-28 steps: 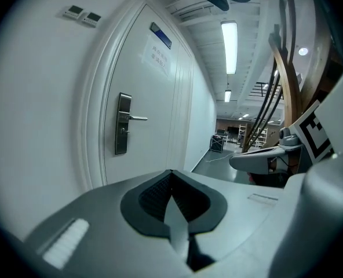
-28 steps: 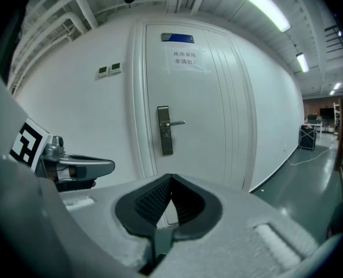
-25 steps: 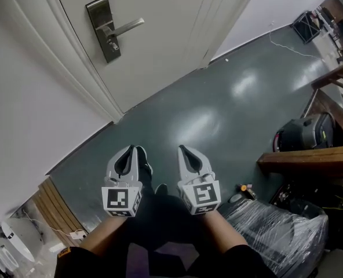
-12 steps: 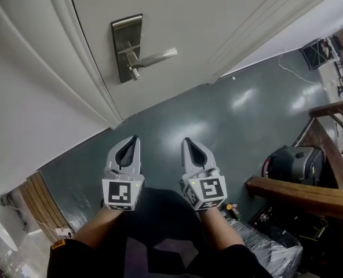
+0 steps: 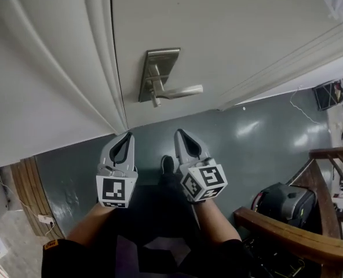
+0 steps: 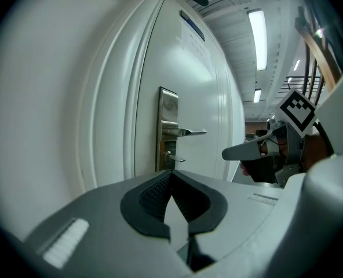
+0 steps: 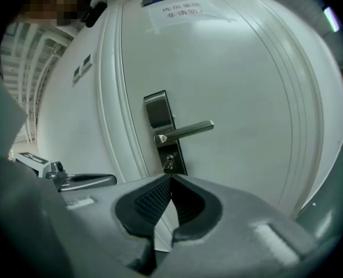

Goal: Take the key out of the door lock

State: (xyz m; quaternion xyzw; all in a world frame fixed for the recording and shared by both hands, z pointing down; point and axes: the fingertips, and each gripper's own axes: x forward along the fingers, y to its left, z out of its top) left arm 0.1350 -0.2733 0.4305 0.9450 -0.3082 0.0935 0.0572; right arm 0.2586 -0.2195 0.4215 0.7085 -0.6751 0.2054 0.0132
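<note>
A brushed-metal lock plate [image 5: 155, 74] with a lever handle [image 5: 182, 91] sits on the white door [image 5: 229, 33]. A small key [image 7: 168, 164] sticks out of the keyhole below the lever, and it also shows in the left gripper view as the key [image 6: 175, 158]. My left gripper [image 5: 128, 135] and right gripper [image 5: 178, 132] hang side by side below the plate, short of the door. Both are shut with nothing between their jaws. In the gripper views, the left gripper [image 6: 171, 173] and the right gripper [image 7: 171, 179] each point toward the lock.
The white door frame [image 5: 99, 68] and a white wall run down the left. A wooden handrail [image 5: 287, 236] and a black bag [image 5: 284, 204] stand at the right on the grey-green floor [image 5: 258, 138]. Wooden slats [image 5: 21, 193] lie at lower left.
The view has closed in on the door, so the lock plate now sits nearer and more central. Both grippers moved up toward the door and stayed shut.
</note>
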